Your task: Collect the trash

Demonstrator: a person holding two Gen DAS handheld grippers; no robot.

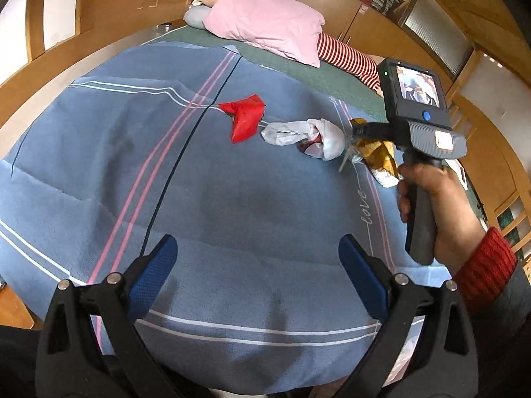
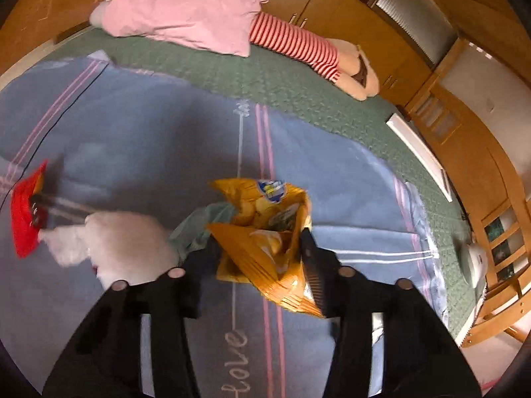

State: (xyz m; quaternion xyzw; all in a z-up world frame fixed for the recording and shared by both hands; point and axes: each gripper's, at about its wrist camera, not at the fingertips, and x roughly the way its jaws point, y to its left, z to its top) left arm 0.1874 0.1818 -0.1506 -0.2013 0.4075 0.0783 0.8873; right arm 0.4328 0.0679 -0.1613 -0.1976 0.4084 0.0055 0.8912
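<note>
Left gripper (image 1: 258, 275), nearest the viewer: jaws spread wide over the blue blanket (image 1: 232, 199), blue pads (image 1: 156, 272) facing each other, nothing between them. To its right, the person's right hand (image 1: 431, 205), in a red knit cuff, grips the handle of the right gripper (image 2: 262, 258), which points away towards the trash. Right gripper, from its own camera: the fingers flank a crumpled yellow snack bag (image 2: 265, 232), the right finger against the bag's edge; whether the jaws actually clamp it cannot be told, since the frame is motion-blurred. The bag's mouth gapes open, showing only its printed lining. Left of the bag, a clear teal wrapper (image 2: 199, 229); further left, a crumpled white plastic bag (image 1: 298, 132); beyond it, a red wrapper (image 1: 245, 116). All lie in a row on the blanket. Far end of the bed: green quilt (image 2: 298, 93), pink pillow (image 1: 265, 20), and a red-and-white striped soft toy (image 2: 298, 43).
</note>
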